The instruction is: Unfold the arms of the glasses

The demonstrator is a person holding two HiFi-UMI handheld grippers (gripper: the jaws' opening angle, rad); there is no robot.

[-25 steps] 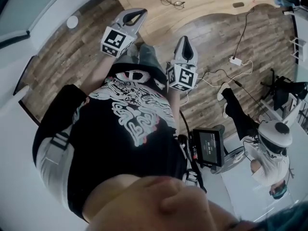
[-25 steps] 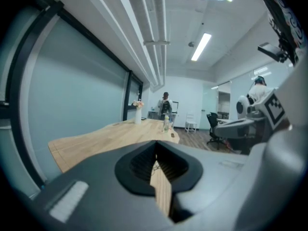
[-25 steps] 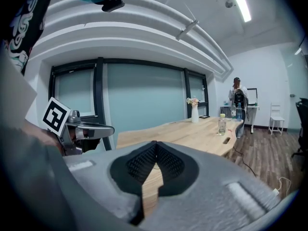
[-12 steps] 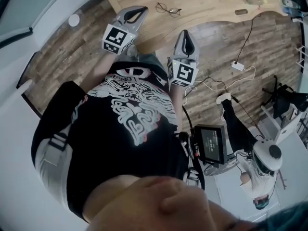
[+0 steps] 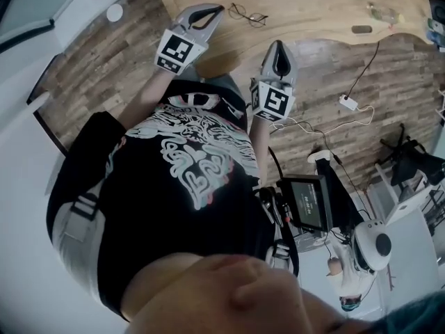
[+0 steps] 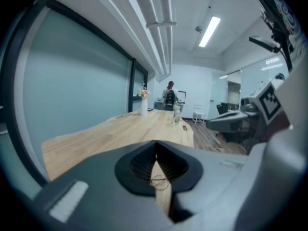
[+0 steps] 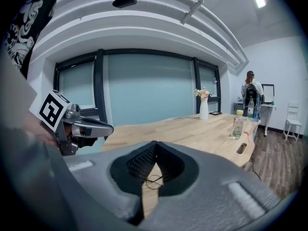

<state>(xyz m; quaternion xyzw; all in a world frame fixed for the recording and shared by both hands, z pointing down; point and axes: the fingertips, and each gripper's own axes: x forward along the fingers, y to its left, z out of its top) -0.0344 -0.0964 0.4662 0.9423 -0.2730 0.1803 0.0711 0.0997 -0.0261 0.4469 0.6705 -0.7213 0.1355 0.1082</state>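
glasses (image 5: 248, 14) lie near the desk (image 5: 313, 2) edge with bare wood all around; left gripper (image 5: 217, 9) and right gripper (image 5: 278, 45) hover nearby, jaws together, empty.

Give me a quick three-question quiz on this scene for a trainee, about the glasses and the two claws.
1. True or false: the glasses lie on the table, touched by neither claw.
2. Multiple choice: the left claw is A) shut on the glasses, B) shut and empty, C) wide open.
3. Short answer: in the head view, is the left claw or the right claw nearer the glasses?

Key: 1 true; 2 B; 3 left.
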